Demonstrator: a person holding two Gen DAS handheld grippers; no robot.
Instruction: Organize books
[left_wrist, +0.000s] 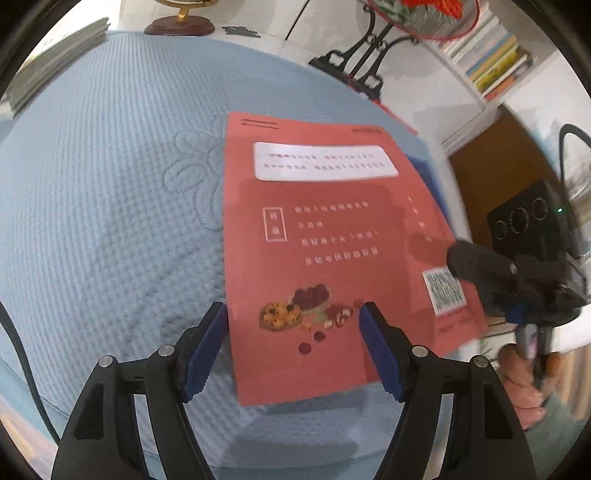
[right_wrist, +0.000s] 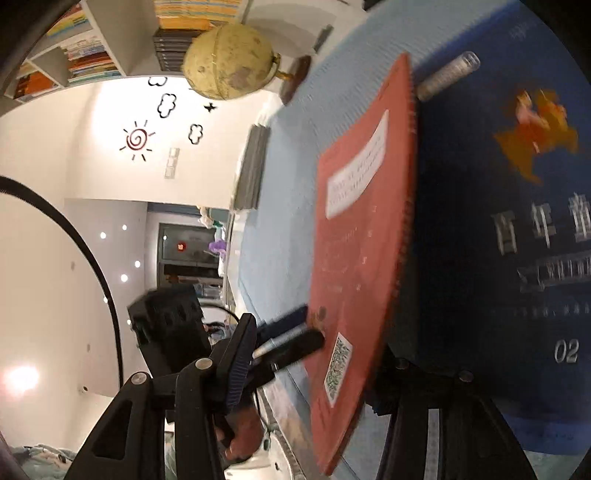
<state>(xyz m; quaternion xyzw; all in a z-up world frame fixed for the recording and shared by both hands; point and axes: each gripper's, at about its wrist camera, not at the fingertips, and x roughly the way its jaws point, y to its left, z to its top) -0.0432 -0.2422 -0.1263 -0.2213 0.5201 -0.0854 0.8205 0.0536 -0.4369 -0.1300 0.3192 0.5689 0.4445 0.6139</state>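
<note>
At the far left of the left wrist view a grey stack of books (left_wrist: 55, 55) lies on the edge of the quilted blue cloth (left_wrist: 110, 184), well apart from the rest, with the wooden foot of a globe (left_wrist: 180, 26) beyond it. Next comes the left gripper (left_wrist: 293, 347), its blue-padded jaws spread wide and holding nothing; the near edge of the red book (left_wrist: 321, 240) sits between them, but neither pad appears to press on it. The red book, back cover up, lies on the cloth and partly over a dark blue book (left_wrist: 421, 166) peeking out at its right side. Further right, the right gripper (left_wrist: 458, 258) reaches in over the red book's right edge near the QR code. In the right wrist view the right gripper (right_wrist: 306, 369) stands wide, with the red book (right_wrist: 362, 240) seen almost edge-on between its jaws and the dark blue book (right_wrist: 517, 221) filling the right side; its right finger is hidden behind the covers, so I cannot tell whether it grips either. The likely trouble is a poor bite: if the jaws close on the thin red cover alone, the book may flop open or slide off the blue one. The clear tube (right_wrist: 448, 75) lying at the books' far end could roll away if they shift.
</note>
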